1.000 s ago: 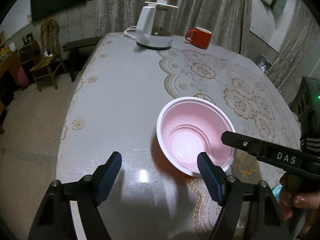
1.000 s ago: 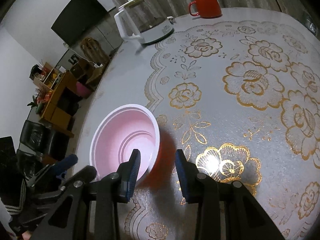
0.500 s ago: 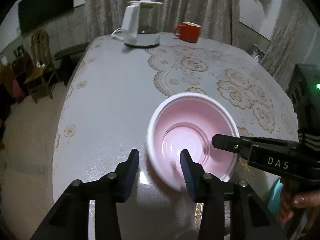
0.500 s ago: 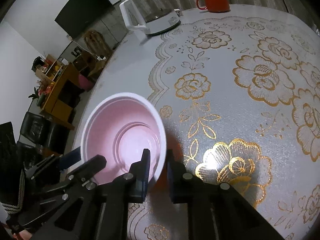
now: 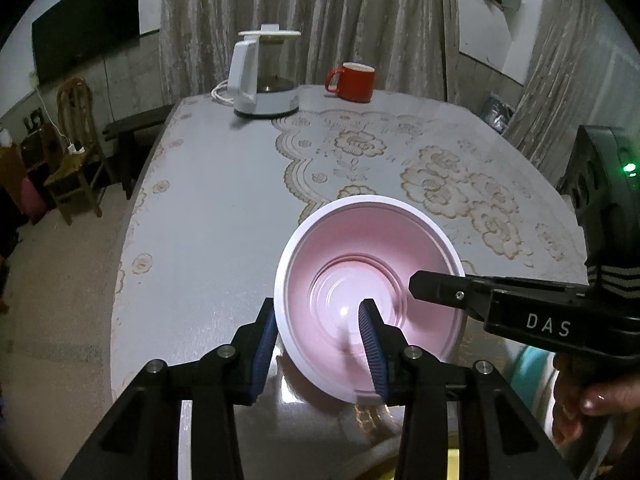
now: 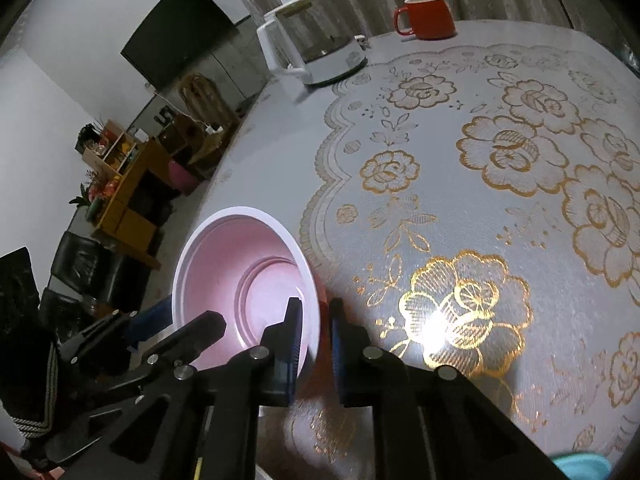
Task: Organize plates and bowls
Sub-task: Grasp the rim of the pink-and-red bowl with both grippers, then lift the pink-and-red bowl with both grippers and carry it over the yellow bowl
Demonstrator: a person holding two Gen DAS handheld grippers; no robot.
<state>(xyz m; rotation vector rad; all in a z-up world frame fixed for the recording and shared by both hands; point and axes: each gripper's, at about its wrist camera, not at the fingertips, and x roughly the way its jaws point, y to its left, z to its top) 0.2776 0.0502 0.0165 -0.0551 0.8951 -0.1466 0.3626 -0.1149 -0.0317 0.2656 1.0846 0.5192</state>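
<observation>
A pink bowl with a white rim [image 5: 368,280] is held tilted above the table, near its front edge. My left gripper [image 5: 320,344] is shut on the bowl's near rim, one finger inside and one outside. My right gripper [image 6: 314,340] is shut on the bowl's right rim [image 6: 308,280]; its black body also shows in the left wrist view [image 5: 520,312]. The bowl also shows in the right wrist view [image 6: 240,280]. The bowl's underside is hidden.
A white electric kettle [image 5: 264,76] and a red mug [image 5: 354,82] stand at the far end of the table [image 5: 208,208]. A lace cloth with gold flowers [image 6: 500,200] covers the right part. A teal object [image 6: 584,468] lies at the near right edge. Chairs and shelves stand to the left.
Both grippers have closed on the bowl's rim. The bowl has lifted off the table and tilted toward the left gripper.
</observation>
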